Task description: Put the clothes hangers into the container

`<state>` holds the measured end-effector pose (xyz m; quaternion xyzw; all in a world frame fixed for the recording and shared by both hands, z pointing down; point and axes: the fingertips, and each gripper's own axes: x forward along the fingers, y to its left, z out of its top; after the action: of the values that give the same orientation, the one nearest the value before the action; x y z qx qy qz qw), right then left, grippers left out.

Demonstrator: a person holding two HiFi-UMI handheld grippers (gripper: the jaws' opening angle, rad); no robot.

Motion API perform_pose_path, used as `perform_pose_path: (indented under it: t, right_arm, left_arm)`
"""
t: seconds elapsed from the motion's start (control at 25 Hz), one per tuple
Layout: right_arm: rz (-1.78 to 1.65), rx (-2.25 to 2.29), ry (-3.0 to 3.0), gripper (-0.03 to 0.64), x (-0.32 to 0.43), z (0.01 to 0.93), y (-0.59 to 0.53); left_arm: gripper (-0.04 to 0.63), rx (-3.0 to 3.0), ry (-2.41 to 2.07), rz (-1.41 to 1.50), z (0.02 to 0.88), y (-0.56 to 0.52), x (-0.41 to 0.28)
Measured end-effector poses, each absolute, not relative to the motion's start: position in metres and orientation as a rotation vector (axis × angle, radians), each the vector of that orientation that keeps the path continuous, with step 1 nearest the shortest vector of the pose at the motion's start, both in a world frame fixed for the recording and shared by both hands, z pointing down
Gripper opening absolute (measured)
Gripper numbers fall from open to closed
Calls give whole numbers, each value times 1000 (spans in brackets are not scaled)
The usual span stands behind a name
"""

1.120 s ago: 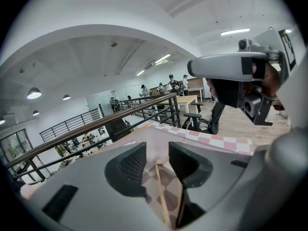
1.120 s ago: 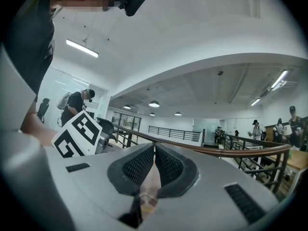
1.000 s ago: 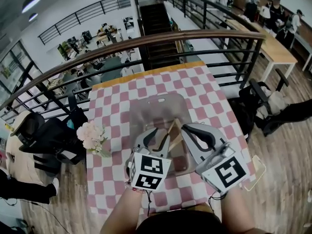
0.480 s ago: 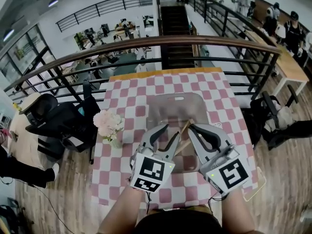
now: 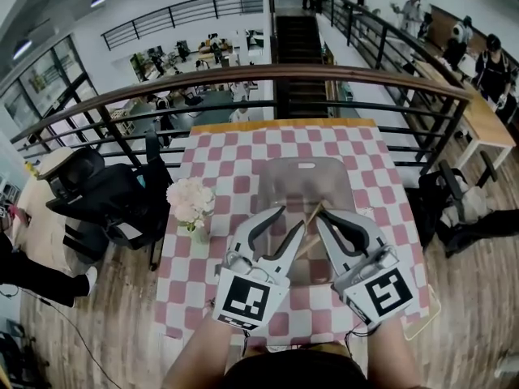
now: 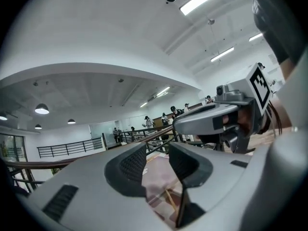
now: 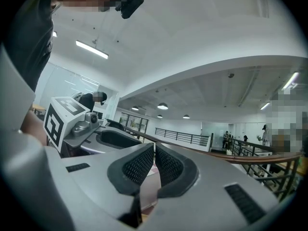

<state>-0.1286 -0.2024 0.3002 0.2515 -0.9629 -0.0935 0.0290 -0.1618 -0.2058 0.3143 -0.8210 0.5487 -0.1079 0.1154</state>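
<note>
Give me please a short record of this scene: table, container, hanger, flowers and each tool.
table: covered in pink-and-white checks
container: clear, in the table's middle
hanger: wooden, over the container, between the tools
flowers: left of the container
left tool: jaws apart, empty
right tool: jaws nearly together, nothing seen between

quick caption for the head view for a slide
Left gripper and right gripper poised above a clear container with a wooden hanger inside, on a pink checked table

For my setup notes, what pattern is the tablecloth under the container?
The tablecloth is pink-and-white checked, clearest in the head view.
</note>
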Motion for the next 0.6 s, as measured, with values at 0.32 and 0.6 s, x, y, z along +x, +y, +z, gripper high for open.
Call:
perform_pose_path:
  t: [0.32,0.6]
  right_arm:
    - [-293,796,-2965,35,-132,296,-198]
    - [-296,784,-2971,35,-133,295,-197]
  left_arm:
    - [130,-2324,1544,-238,292,-189,-166]
    - [11,-2249,1583,-201,283,-187,-176]
